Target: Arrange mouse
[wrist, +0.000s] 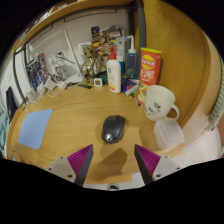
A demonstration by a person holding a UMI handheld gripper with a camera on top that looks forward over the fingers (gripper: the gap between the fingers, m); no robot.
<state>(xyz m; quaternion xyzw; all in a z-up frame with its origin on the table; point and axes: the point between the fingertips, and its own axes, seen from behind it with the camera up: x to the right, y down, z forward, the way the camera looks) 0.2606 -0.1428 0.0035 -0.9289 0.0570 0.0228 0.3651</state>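
Observation:
A dark grey computer mouse lies on the wooden desk, just ahead of my fingers and about midway between them. My gripper is open, its two fingers spread wide with the magenta pads facing each other. Only bare desk and the mouse's shadow lie between the fingers. Nothing is held.
A light blue sheet lies on the desk to the left. A white mug and a clear plastic cup stand right of the mouse. Behind are a white bottle, a yellow-red canister and small clutter near the wall.

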